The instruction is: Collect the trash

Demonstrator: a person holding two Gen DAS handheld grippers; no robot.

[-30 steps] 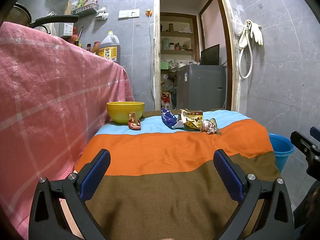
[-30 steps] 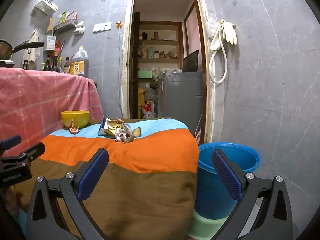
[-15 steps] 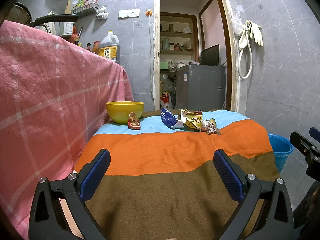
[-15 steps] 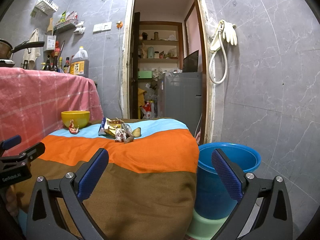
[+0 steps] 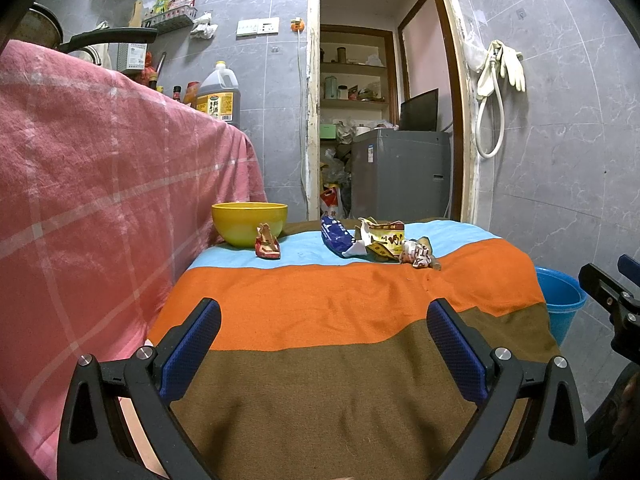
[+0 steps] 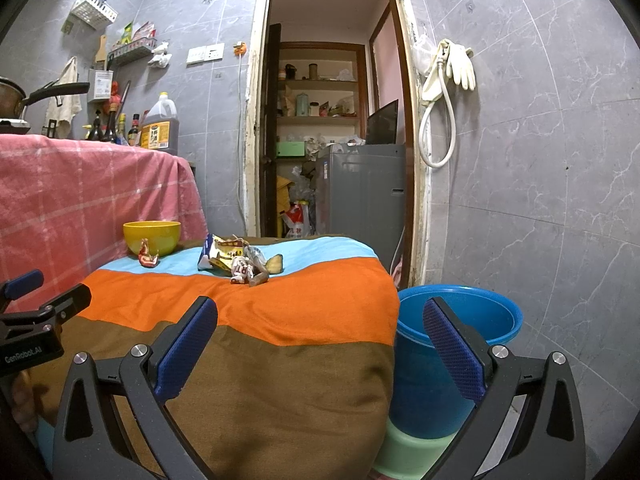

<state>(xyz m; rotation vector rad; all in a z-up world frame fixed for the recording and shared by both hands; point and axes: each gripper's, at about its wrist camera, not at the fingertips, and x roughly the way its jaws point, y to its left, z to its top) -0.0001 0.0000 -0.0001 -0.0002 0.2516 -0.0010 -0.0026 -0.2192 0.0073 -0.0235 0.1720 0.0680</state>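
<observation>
Ahead, wrapper pile (image 5: 380,242) beside yellow bowl (image 5: 249,223), blue bucket (image 6: 456,344) right of table, both jaws wide, empty.

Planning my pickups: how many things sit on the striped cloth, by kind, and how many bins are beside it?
Bowl: 1
Lone red wrapper: 1
Wrappers in the pile: at least 3; overlap hides the exact count
Blue bin beside the cloth: 1
Total: at least 6
</observation>
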